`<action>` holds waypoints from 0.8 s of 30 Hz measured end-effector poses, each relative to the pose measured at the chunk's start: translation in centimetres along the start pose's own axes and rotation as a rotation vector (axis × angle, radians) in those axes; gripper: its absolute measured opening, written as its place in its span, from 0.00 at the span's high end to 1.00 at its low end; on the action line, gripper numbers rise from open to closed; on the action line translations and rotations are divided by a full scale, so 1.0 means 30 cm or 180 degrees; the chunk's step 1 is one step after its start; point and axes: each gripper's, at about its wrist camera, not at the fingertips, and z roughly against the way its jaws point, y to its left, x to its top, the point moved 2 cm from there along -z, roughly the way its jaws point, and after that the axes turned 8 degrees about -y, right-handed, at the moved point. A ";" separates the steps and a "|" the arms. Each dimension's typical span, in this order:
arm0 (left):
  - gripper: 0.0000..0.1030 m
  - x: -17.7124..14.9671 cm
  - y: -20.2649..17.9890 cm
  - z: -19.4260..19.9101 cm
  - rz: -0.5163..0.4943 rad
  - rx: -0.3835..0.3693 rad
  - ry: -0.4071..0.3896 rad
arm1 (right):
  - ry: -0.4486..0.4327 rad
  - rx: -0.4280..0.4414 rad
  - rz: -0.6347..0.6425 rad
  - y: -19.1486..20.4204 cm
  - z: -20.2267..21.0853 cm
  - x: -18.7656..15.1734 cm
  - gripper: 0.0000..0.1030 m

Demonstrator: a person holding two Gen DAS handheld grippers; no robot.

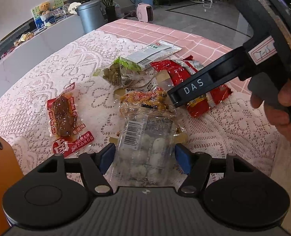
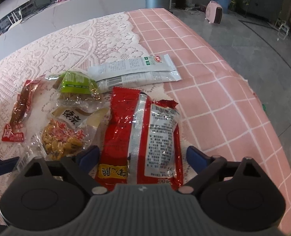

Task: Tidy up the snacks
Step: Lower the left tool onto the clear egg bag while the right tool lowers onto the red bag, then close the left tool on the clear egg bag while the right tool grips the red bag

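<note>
Between our left claw's (image 1: 144, 158) spread fingers, we are framing the clear white-ball packet (image 1: 145, 149) on the lace counter (image 1: 37, 82); we should close mid-bag. From the right wrist, our right claw (image 2: 143, 157) is straddling the red packet (image 2: 141, 133), released; centre before squeezing.

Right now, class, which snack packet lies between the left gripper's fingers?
The clear packet of white balls, alone between the open left gripper fingers; the other packets lie farther off.
</note>
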 end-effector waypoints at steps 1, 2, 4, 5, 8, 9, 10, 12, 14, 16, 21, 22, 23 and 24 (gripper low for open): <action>0.22 -0.002 0.001 -0.005 0.0000 0.0011 0.0005 | -0.0013 -0.0025 0.0015 -0.001 0.004 -0.001 0.20; 0.22 -0.004 0.005 -0.008 0.0029 0.0003 -0.0007 | -0.0036 -0.0027 0.0018 -0.001 0.008 -0.001 0.22; 0.25 -0.004 0.018 -0.012 0.0149 -0.0029 0.0011 | -0.0055 -0.0031 -0.0001 -0.007 0.016 -0.003 0.26; 0.26 -0.004 0.024 -0.012 0.0200 -0.0045 0.0014 | -0.0063 -0.0035 -0.0010 -0.009 0.019 -0.003 0.27; 0.29 -0.005 0.027 -0.008 0.0270 -0.0028 0.0014 | -0.0088 -0.0015 -0.0031 -0.015 0.030 -0.004 0.32; 0.30 -0.005 0.027 -0.006 0.0284 -0.0010 0.0014 | -0.0097 -0.0012 -0.0034 -0.017 0.033 -0.004 0.32; 0.30 -0.005 0.026 -0.003 0.0299 0.0005 0.0011 | -0.0095 -0.0003 -0.0047 -0.019 0.034 -0.004 0.32; 0.31 -0.007 0.026 0.004 0.0345 0.0002 0.0012 | -0.0091 0.0023 -0.0087 -0.026 0.038 -0.003 0.32; 0.31 -0.006 0.026 0.018 0.0380 0.0021 -0.0011 | -0.0088 0.0035 -0.0133 -0.033 0.043 -0.002 0.33; 0.32 -0.006 0.027 0.031 0.0420 0.0068 -0.0003 | -0.0101 0.0038 -0.0159 -0.038 0.055 -0.001 0.33; 0.34 -0.006 0.021 0.087 0.0456 0.0139 -0.0055 | -0.0132 0.0112 -0.0155 -0.033 0.107 -0.008 0.33; 0.34 -0.004 0.021 0.102 0.0469 0.0137 -0.0090 | -0.0142 0.0128 -0.0153 -0.030 0.121 -0.012 0.33; 0.34 -0.003 0.021 0.116 0.0487 0.0144 -0.0128 | -0.0151 0.0148 -0.0153 -0.026 0.136 -0.017 0.33; 0.35 -0.002 0.021 0.133 0.0511 0.0160 -0.0167 | -0.0163 0.0175 -0.0155 -0.023 0.153 -0.023 0.33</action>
